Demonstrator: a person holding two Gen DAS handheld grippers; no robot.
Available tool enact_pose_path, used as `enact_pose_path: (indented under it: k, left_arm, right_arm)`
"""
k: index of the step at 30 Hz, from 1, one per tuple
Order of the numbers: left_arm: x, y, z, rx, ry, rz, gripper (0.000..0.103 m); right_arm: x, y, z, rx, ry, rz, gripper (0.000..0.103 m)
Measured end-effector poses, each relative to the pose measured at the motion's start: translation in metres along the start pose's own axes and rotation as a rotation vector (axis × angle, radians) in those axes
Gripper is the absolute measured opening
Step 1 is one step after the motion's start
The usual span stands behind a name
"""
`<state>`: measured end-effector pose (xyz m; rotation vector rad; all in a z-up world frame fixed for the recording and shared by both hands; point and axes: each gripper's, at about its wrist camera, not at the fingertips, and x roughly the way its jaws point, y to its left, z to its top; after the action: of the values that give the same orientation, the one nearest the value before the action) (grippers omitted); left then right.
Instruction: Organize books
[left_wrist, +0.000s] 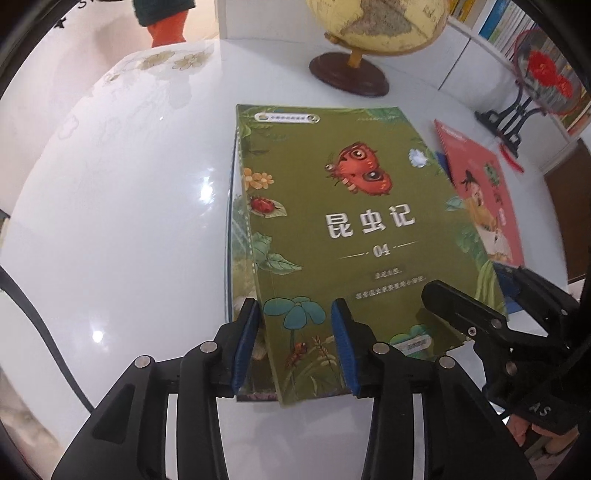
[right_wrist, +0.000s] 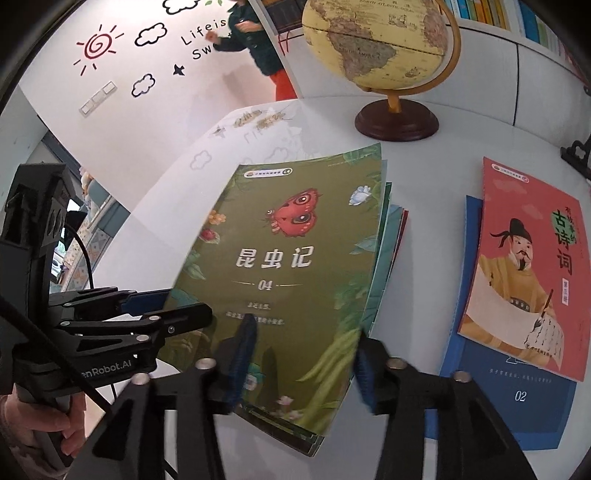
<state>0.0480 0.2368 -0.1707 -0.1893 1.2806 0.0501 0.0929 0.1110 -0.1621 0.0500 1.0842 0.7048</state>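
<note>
A green insect book (left_wrist: 343, 229) with a red butterfly lies on top of a stack of books on the white table; it also shows in the right wrist view (right_wrist: 284, 273). My left gripper (left_wrist: 295, 343) is open at the stack's near left corner, its jaws either side of that corner. My right gripper (right_wrist: 299, 362) is open over the stack's near edge; in the left wrist view it (left_wrist: 476, 306) sits at the near right corner. A red poetry book (right_wrist: 528, 266) lies on a blue book (right_wrist: 509, 398) to the right.
A globe (right_wrist: 384, 55) on a dark wooden base stands behind the books. A black stand with a round fan (left_wrist: 543, 85) is at the far right. Bookshelves (left_wrist: 517, 29) line the back. The white table (left_wrist: 129, 221) extends left of the stack.
</note>
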Motion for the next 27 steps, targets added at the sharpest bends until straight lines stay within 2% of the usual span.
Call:
enact_pose_path:
  k: [3, 4, 5, 7, 11, 17, 22, 27]
  left_arm:
    - [0.001, -0.003, 0.0, 0.021, 0.059, 0.008, 0.047]
    - [0.002, -0.006, 0.0, 0.033, 0.078, 0.008, 0.065]
    - [0.003, -0.009, -0.001, 0.047, 0.106, 0.037, 0.073]
    - [0.004, -0.01, -0.004, 0.066, 0.122, 0.084, 0.074]
    - [0.006, -0.013, -0.011, 0.065, 0.179, 0.104, 0.074]
    - [0.002, -0.018, -0.017, 0.078, 0.254, 0.176, 0.074]
    - [-0.004, -0.03, -0.013, 0.083, 0.249, 0.171, 0.074]
    - [-0.008, -0.06, 0.004, 0.091, 0.184, 0.122, 0.074]
  right_arm:
    - [0.001, 0.002, 0.0, 0.001, 0.006, 0.003, 0.057]
    - [0.0, 0.004, -0.001, 0.0, 0.007, 0.003, 0.057]
    - [-0.001, 0.003, 0.0, 0.001, 0.009, 0.006, 0.057]
    - [-0.003, 0.001, -0.001, 0.007, 0.008, 0.007, 0.057]
    - [-0.014, -0.01, -0.002, 0.021, 0.004, 0.003, 0.057]
    - [-0.034, -0.027, -0.003, 0.03, -0.034, -0.011, 0.06]
    - [-0.047, -0.052, -0.006, 0.072, -0.061, -0.02, 0.063]
    - [-0.061, -0.081, -0.01, 0.136, -0.077, -0.022, 0.063]
